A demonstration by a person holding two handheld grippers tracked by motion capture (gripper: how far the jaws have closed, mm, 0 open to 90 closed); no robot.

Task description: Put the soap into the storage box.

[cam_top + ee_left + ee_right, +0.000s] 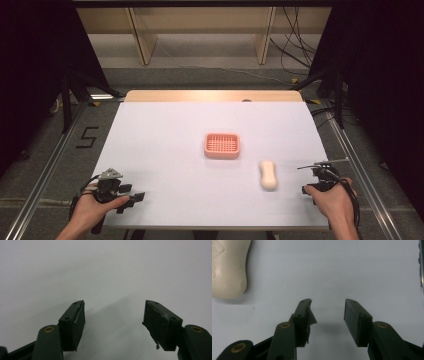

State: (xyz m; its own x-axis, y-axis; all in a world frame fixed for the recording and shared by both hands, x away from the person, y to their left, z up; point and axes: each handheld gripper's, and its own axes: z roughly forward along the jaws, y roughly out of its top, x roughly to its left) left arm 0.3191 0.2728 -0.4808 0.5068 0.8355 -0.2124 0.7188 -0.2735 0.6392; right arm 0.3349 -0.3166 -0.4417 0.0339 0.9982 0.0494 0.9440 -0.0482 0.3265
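Mid-table: cream waisted soap bar (268,175) beside pink slotted dish (222,145) — both grippers released, empty.

The high view looks forward and down from the near edge, taking in the whole worktop (165,145). Each gripper view sits low and close to the white surface (jaws at the bottom); the right one shares the soap bar (227,267) (268,175) with it.
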